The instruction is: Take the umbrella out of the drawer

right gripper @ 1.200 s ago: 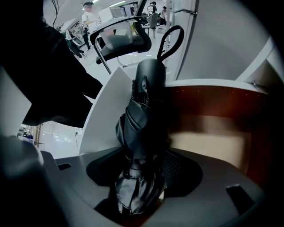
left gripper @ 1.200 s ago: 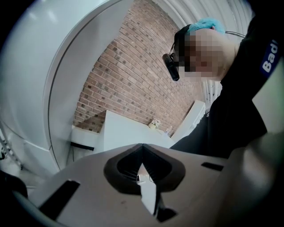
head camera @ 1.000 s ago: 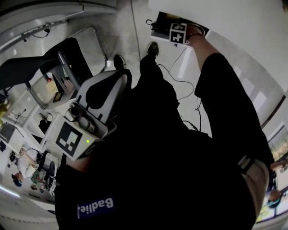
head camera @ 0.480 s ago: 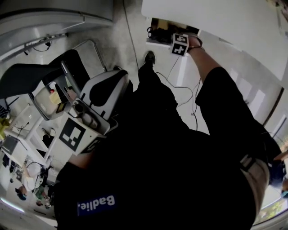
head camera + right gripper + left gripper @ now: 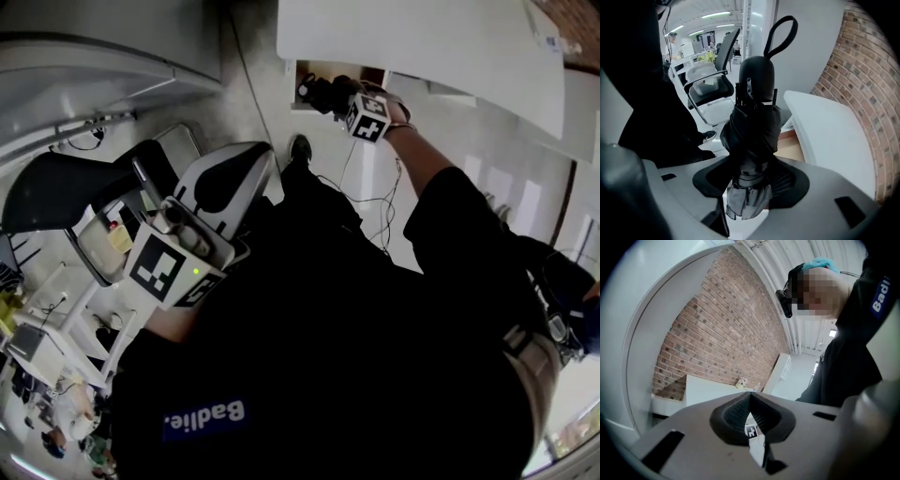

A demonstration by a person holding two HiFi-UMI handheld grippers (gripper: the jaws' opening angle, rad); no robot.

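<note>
Bright, even indoor light came from ceiling strips (image 5: pixel 715 15); fisheye bending curved every edge, corners vignetted black, near surfaces blurred.

A black top (image 5: pixel 356 356) is worn, with white lettering (image 5: pixel 202 417) printed near its hem, and a dark shoe (image 5: pixel 300 147) is seen at the far side. The left claw (image 5: pixel 750 399) and right claw (image 5: pixel 749 187) are moulded in pale grey with black ribbed pads. Each cube (image 5: pixel 169 270) is marked with black-and-white squares.
</note>
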